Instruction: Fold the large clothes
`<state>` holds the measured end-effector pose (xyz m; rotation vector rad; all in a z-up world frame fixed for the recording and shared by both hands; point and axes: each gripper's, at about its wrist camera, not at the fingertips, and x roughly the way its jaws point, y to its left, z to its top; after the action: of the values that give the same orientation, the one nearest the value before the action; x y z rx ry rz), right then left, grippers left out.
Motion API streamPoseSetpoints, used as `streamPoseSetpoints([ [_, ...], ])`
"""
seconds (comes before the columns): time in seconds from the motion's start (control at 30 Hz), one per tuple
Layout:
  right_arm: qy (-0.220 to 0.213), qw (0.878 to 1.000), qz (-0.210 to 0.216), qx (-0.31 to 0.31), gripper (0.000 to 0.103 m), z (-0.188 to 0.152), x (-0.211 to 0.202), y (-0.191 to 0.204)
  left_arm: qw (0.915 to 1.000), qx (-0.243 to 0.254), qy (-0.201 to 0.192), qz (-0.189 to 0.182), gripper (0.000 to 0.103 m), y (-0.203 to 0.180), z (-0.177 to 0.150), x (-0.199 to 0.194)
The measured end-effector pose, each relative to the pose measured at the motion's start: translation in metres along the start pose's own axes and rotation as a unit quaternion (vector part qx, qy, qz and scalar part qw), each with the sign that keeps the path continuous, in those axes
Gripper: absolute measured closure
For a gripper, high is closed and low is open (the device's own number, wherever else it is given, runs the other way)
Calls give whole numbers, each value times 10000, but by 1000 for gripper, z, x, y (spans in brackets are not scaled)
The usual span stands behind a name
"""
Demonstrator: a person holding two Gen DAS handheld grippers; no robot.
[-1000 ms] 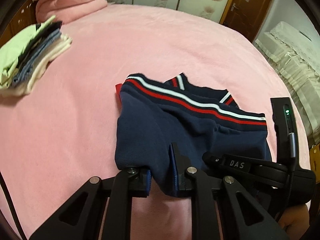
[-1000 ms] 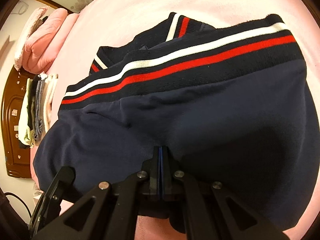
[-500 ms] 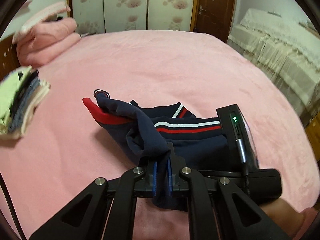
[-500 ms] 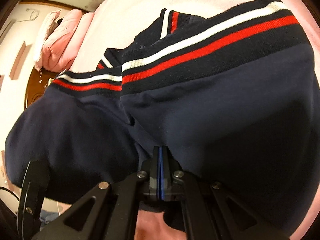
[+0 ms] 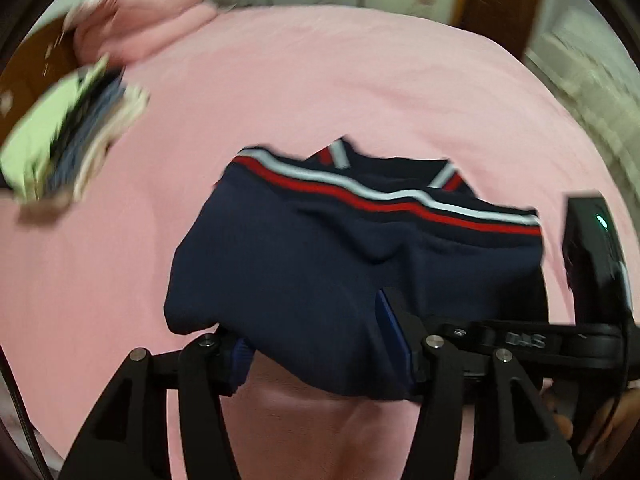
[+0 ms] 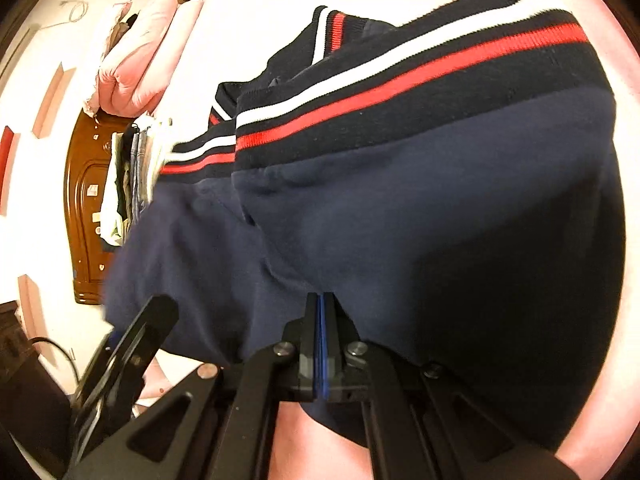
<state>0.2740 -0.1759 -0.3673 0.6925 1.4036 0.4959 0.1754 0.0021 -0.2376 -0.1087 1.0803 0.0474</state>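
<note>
Navy sweatshirt point(image 5: 340, 280), red and white stripes along its ribbed hem, lies folded on the pink bedspread point(image 5: 320, 92), seen from the left wrist. The left gripper point(image 5: 316, 344) straddles the garment's near fold; its jaws have just been opening and now stand apart, cloth slack between the blue pads point(image 5: 390, 332), no longer pinched. Far left of the sweatshirt sits a stack of folded clothes point(image 5: 68, 136), blurred; the other gripper's body shows just right of it. From the right wrist, the right gripper point(image 6: 321, 312) is clamped shut on the near edge of the sweatshirt point(image 6: 400, 220), a bite this camera alone confirms. A wooden headboard point(image 6: 86, 208) stands beyond the garment. The knit looks soft, limp and fairly weighty; corners or the firmer hem band seem the surest holds.
</note>
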Motion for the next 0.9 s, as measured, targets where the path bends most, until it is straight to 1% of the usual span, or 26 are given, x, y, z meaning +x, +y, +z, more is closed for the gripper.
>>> streamPoseSetpoints([
  [0.07, -62, 9999, 22, 116, 103, 1, 3, 3, 9988, -441, 160, -166, 49, 20, -1, 8],
  [0.13, -128, 9996, 40, 230, 103, 1, 2, -2, 9943, -936, 380, -352, 48, 43, -7, 22],
  [0.2, -180, 9993, 29, 316, 103, 2, 2, -2, 9852, -1476, 604, -632, 48, 67, -15, 40],
  [0.27, -205, 9992, -9, 354, 103, 2, 4, -1, 9743, -1955, 685, -886, 48, 83, -23, 50],
  [0.3, -218, 9990, -25, 385, 103, 1, 3, -1, 9661, -2249, 672, -1074, 48, 92, -29, 55],
  [0.37, -250, 9988, -49, 423, 103, 5, 5, 2, 9569, -2563, 576, -1241, 49, 101, -33, 58],
  [0.4, -276, 9986, -59, 440, 103, 2, 2, 1, 9538, -2668, 537, -1274, 50, 104, -34, 59],
  [0.43, -301, 9985, -76, 457, 103, 2, 3, 3, 9509, -2762, 504, -1303, 51, 106, -35, 60],
  [0.5, -333, 9982, -108, 486, 103, 1, 2, 4, 9473, -2888, 448, -1310, 59, 108, -36, 60],
  [0.53, -349, 9981, -116, 501, 103, 2, 3, 6, 9484, -2894, 379, -1243, 75, 107, -36, 58],
  [0.57, -365, 9979, -103, 518, 103, 2, 4, 5, 9508, -2856, 288, -1169, 80, 106, -36, 55],
  [0.63, -408, 9975, -69, 572, 103, 2, 6, 6, 9652, -2460, 229, -860, 86, 90, -31, 46],
  [0.67, -434, 9973, -29, 597, 103, 2, 6, 4, 9743, -2157, 191, -623, 88, 79, -27, 41],
  [0.7, -462, 9970, 16, 620, 103, 1, 5, 3, 9863, -1625, 39, -293, 88, 59, -21, 31],
  [0.73, -500, 9965, 73, 664, 103, 0, 5, 1, 9920, -1255, -118, -95, 89, 44, -19, 23],
  [0.77, -526, 9961, 107, 704, 103, 0, 4, -2, 9958, -852, -324, 61, 90, 26, -17, 12],
  [0.8, -557, 9956, 123, 748, 103, -1, 2, -3, 9969, -640, -448, 92, 90, 16, -16, 5],
  [0.87, -730, 9939, 142, 813, 103, -3, -3, -4, 9972, -134, -739, 17, 91, -10, -14, -13],
  [0.9, -800, 9933, 163, 812, 103, -4, -6, -4, 9958, 225, -885, -43, 91, -27, -14, -24],
])
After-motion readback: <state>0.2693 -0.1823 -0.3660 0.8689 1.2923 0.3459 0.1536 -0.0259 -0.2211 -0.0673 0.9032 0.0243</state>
